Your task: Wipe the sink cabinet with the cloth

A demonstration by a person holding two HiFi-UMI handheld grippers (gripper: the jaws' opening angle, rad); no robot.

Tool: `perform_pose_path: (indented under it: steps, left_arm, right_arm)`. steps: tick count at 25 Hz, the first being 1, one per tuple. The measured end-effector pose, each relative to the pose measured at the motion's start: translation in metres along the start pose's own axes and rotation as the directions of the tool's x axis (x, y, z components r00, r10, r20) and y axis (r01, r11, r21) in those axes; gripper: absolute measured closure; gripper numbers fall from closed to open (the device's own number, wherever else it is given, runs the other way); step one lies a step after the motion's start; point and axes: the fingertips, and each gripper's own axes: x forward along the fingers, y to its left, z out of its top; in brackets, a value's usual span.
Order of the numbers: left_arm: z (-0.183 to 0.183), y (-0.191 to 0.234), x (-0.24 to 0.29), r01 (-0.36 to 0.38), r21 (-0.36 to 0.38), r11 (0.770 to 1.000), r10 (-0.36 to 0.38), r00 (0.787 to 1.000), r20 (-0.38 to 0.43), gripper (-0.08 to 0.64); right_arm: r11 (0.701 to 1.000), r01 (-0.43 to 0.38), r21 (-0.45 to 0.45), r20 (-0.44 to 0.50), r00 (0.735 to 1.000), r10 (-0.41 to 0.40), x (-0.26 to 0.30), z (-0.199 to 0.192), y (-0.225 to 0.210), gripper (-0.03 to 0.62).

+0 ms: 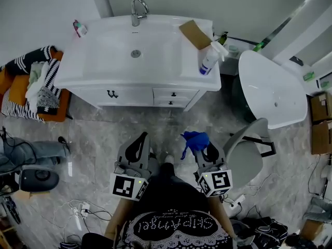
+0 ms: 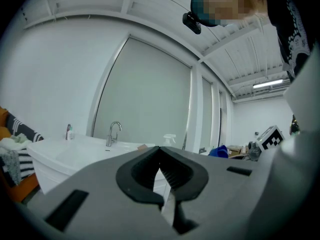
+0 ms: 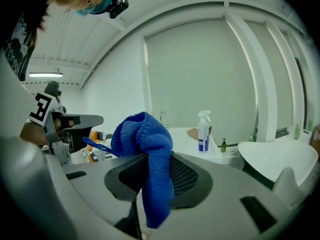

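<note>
Head view: the white sink cabinet [image 1: 129, 95] stands at the far side, well apart from both grippers; wiping looks not yet begun. Left gripper view: the left gripper [image 2: 161, 171] has its jaws together, empty. Right gripper view: the right gripper [image 3: 152, 176] is clamped on the blue cloth [image 3: 147, 144] (it hangs loose).

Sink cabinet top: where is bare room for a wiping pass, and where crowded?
Bare: the basin, and the left rim between the small tube and the front edge. Crowded: the right end, holding the cardboard piece and spray bottle.
</note>
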Motion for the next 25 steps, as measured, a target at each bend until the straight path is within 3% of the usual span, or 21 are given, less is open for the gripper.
perform_pose_path:
  steps: [10, 25]
  left_arm:
    - [0.022, 0.045, 0.032, 0.108, 0.020, 0.994, -0.107, 0.994, -0.031, 0.555]
    - [0.028, 0.095, 0.050, 0.194, 0.048, 0.980, -0.191, 0.980, -0.057, 0.555]
  right_arm:
    - [0.996, 0.079, 0.034, 0.010, 0.997, -0.079, 0.044, 0.027, 0.018, 0.474]
    - [0.979, 0.192, 0.064, 0.024, 0.981, -0.194, 0.079, 0.035, 0.037, 0.474]
